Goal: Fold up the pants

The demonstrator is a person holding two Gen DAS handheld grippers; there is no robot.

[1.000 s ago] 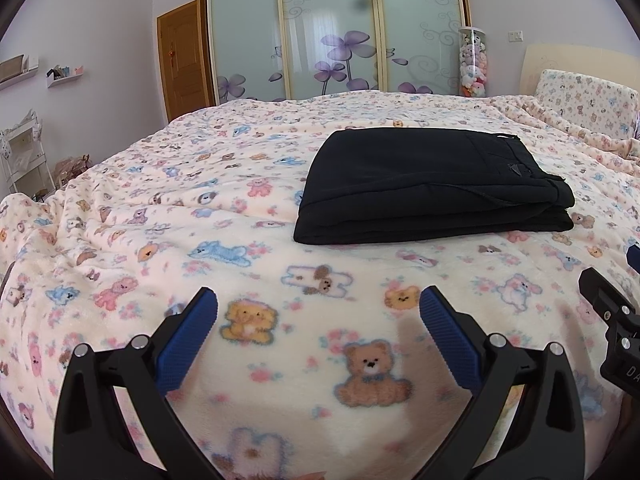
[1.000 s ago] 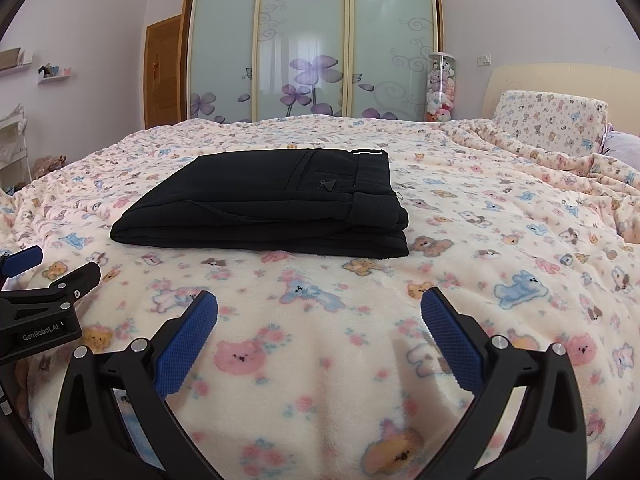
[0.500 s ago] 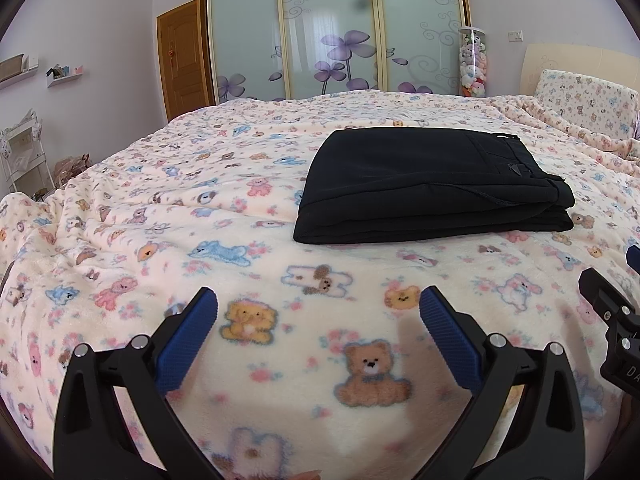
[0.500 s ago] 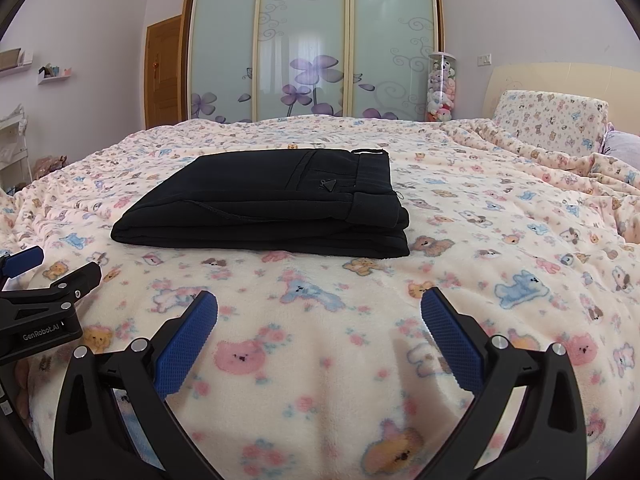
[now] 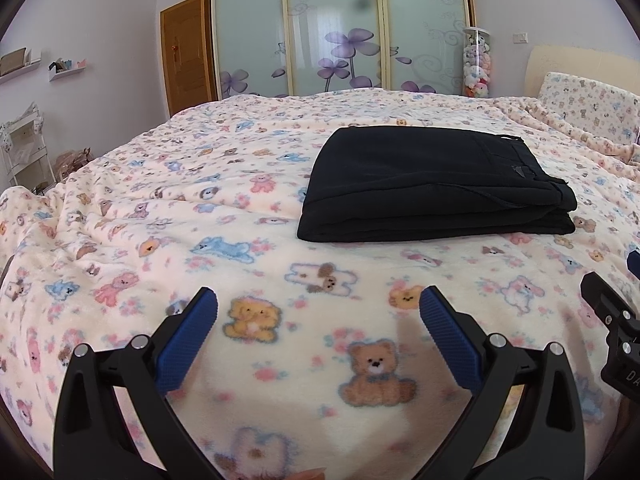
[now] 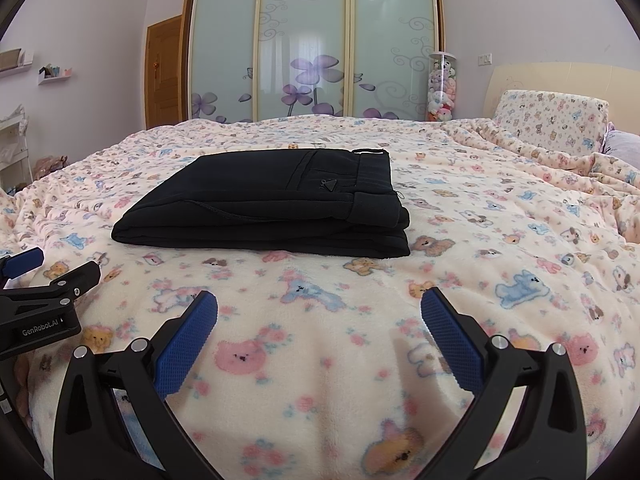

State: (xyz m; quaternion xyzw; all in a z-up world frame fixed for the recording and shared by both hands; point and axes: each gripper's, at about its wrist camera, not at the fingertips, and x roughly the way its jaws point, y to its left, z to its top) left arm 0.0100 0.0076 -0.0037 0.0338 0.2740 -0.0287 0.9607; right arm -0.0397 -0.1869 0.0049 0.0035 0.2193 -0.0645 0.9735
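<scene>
Right by me, the left gripper (image 5: 318, 314) has its two blue fingers spread wide apart, with nothing between them. The right gripper (image 6: 319, 316) is the same: wide apart and holding nothing. Both hang just above the fluffy teddy-bear blanket (image 5: 160, 216) at the near edge of the bed.

From the right-hand camera I can see the side of the left tool, and it has white writing on it (image 6: 40, 331). It says "GenRobot.AI". From the left-hand camera the other tool shows only a couple of letters at the edge, too cut off to read.

A bit farther on, in the middle of the bed, lie the black pants (image 6: 264, 204). They are well apart from both grippers. They look folded into a neat flat stack, with the waistband on the right side. A tiny tag (image 6: 329, 185) sits near the waistband, but it is too small to read.

I think the folding is done, or almost. To finish well, I would only pat down any edge that sticks out and leave the stack alone, because a grab could pull the layers loose.

Far back stand the glass wardrobe doors (image 6: 304, 52) with purple flowers, and a tall clear tube of soft toys (image 6: 441, 88).
</scene>
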